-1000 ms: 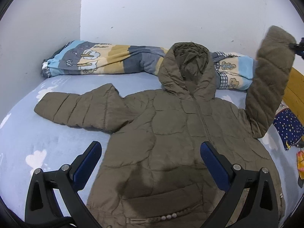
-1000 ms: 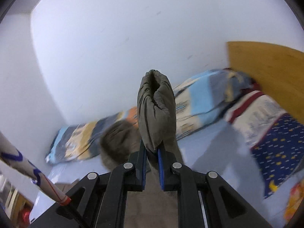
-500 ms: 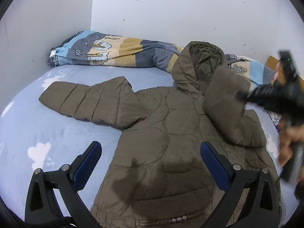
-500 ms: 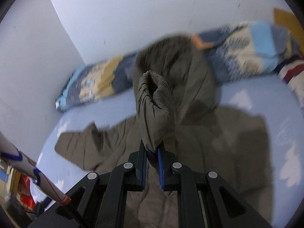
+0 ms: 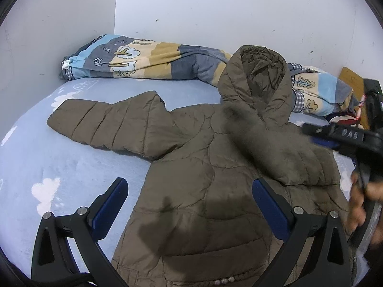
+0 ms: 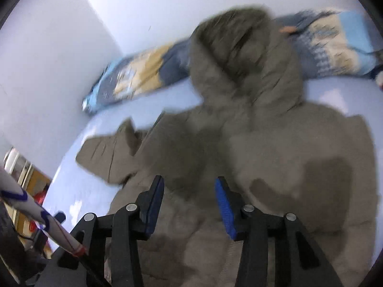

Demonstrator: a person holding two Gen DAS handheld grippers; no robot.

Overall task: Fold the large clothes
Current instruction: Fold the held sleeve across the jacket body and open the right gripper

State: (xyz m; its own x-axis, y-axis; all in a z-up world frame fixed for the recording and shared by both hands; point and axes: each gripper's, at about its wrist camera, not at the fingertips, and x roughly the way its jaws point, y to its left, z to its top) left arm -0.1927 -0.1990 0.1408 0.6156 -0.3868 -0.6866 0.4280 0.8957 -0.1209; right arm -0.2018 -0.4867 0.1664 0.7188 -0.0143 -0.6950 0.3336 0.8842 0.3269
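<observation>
A brown quilted hooded jacket (image 5: 198, 167) lies front-up on the light blue cloud-print bed sheet (image 5: 36, 162), its hood (image 5: 258, 79) resting against the rolled patchwork blanket (image 5: 134, 59) that runs along the white wall (image 5: 215, 12) behind the jacket; one sleeve (image 5: 107, 124) stretches flat out to the jacket's side, away from the body, while the other sleeve (image 5: 282, 148) is folded inward across the chest, below the hood; the left gripper (image 5: 189, 205) hangs over the jacket's lower half with its blue-padded tongs spread wide and nothing between them; the right gripper (image 6: 189, 191) has just been opening, its tongs now parted above the jacket's chest with no cloth pinched between the pads; seen from the left wrist it shows as a black tool beside the folded sleeve, gripped by a hand (image 5: 359, 203), and bears white characters that look like "9A5", though blur makes this uncertain; a row of small snaps (image 5: 225, 281) sits near the jacket's hem; a wooden board (image 5: 352, 81) stands beyond the blanket's far end
</observation>
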